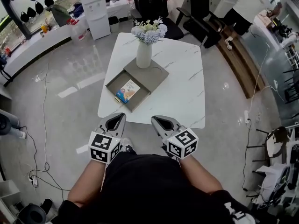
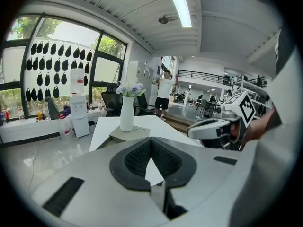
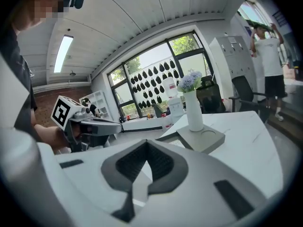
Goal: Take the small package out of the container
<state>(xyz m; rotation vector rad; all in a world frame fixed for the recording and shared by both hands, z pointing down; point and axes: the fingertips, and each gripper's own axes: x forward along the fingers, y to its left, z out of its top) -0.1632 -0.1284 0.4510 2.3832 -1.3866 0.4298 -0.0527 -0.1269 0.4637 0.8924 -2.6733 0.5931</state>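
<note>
Head view showed no brand or wording clear enough to read: the print on the small package (image 1: pixel 127 91) was too small, a blur of blue, orange and white. The only crisp marks were the black-and-white squares on each gripper's cube.

A white, marble-veined surface (image 1: pixel 187 87) stood on a glossy grey tiled floor (image 1: pixel 70 78) with cables trailing across it. Round it were black office chairs (image 1: pixel 154 3), a white water dispenser (image 1: pixel 96 13) by the windows, and a person (image 1: pixel 247 8) in a white top at the far right.

On the surface lay a flat grey-brown container (image 1: pixel 117 82), open, with a white vase (image 1: pixel 144 54) of pale flowers (image 1: pixel 149 31) standing on its raised far part. The small package lay flat inside the container's open near part.

The left gripper (image 1: pixel 120 115) and right gripper (image 1: pixel 156 119) were both held side by side at the near edge of the surface, pointing toward the container. Each had its jaws closed together with nothing between them. The package lay ahead of both, well apart from them, closer to the left gripper's line.
</note>
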